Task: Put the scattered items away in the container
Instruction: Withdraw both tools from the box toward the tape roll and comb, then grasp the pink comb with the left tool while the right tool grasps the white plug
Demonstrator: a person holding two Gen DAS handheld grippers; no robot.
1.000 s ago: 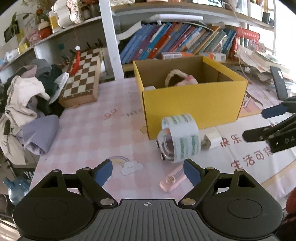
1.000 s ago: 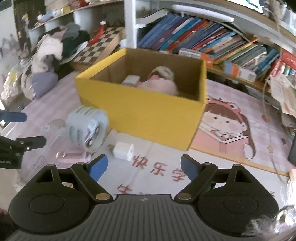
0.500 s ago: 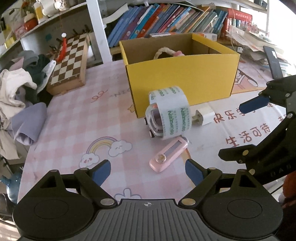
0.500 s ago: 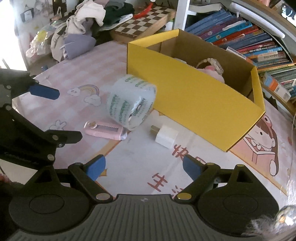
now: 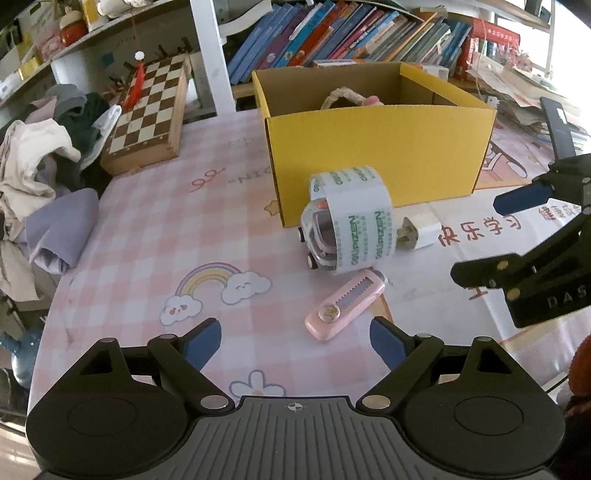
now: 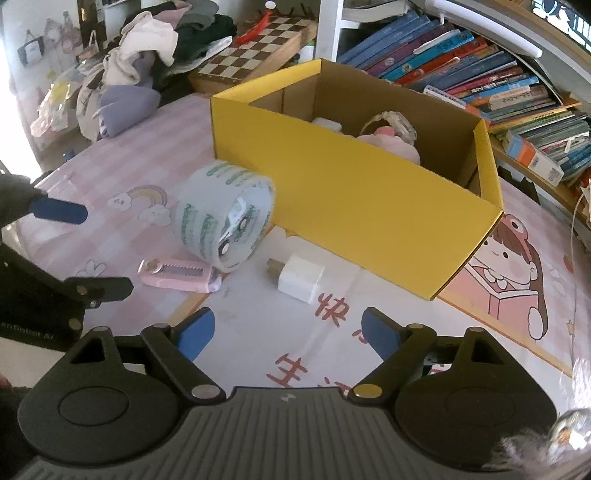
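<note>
A yellow cardboard box (image 5: 376,155) stands on the table and holds a pink soft item (image 6: 391,142) and a small white thing. In front of it lie a clear tape roll (image 5: 356,218) on its side with a small toy car (image 5: 316,236) inside, a white charger plug (image 5: 421,230) and a pink utility knife (image 5: 343,304). My left gripper (image 5: 295,341) is open, just short of the knife. My right gripper (image 6: 286,334) is open, just short of the plug (image 6: 301,277); the tape roll (image 6: 225,218) and knife (image 6: 177,273) lie to its left.
A wooden chessboard (image 5: 147,114) and a heap of clothes (image 5: 40,155) lie at the table's left. A shelf of books (image 5: 332,33) runs behind the box. Papers and a dark phone (image 5: 557,125) lie to the right. The table's near edge is close below both grippers.
Both grippers have pulled back and tilted down over the last second, so the tape roll, knife and plug now sit nearer the middle of each view. Nothing was grasped.
</note>
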